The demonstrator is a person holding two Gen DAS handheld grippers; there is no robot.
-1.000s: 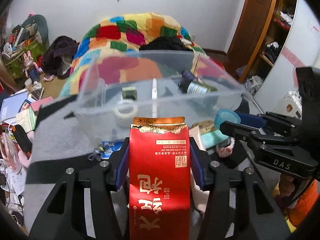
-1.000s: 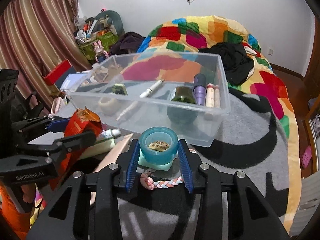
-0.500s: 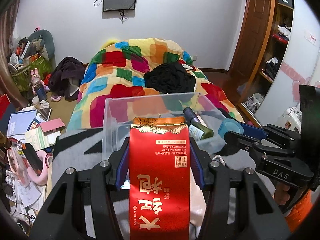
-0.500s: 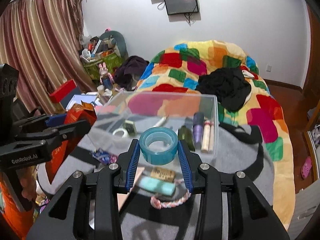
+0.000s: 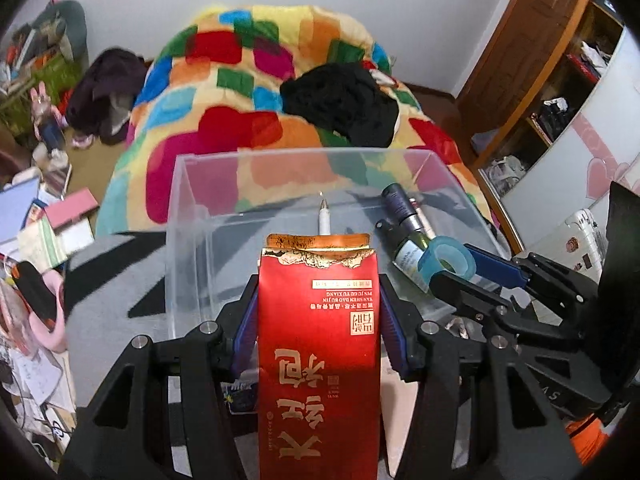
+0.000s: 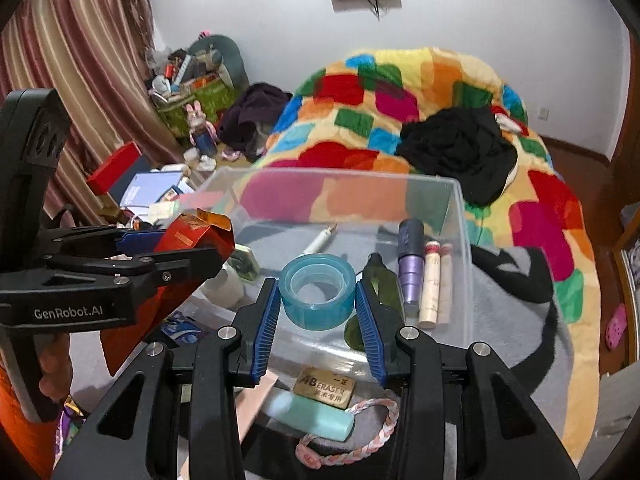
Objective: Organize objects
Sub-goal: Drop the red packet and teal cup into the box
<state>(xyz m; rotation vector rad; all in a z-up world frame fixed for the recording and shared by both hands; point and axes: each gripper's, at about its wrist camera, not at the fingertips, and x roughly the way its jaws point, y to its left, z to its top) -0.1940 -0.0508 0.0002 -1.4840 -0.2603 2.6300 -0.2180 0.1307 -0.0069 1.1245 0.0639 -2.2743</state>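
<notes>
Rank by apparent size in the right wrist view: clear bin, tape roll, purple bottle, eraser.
1. clear bin
2. tape roll, though nearness to the camera inflates it
3. purple bottle and eraser: look alike, unranked

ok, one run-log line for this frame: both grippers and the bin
left hand-held gripper: shut on red pouch | right hand-held gripper: shut on blue tape roll | clear bin: pen, bottles inside

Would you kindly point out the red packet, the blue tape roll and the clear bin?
red packet (image 5: 318,320), left wrist view, front face.
blue tape roll (image 6: 317,294), right wrist view, outer band.
clear bin (image 6: 460,216), right wrist view, right wall.
</notes>
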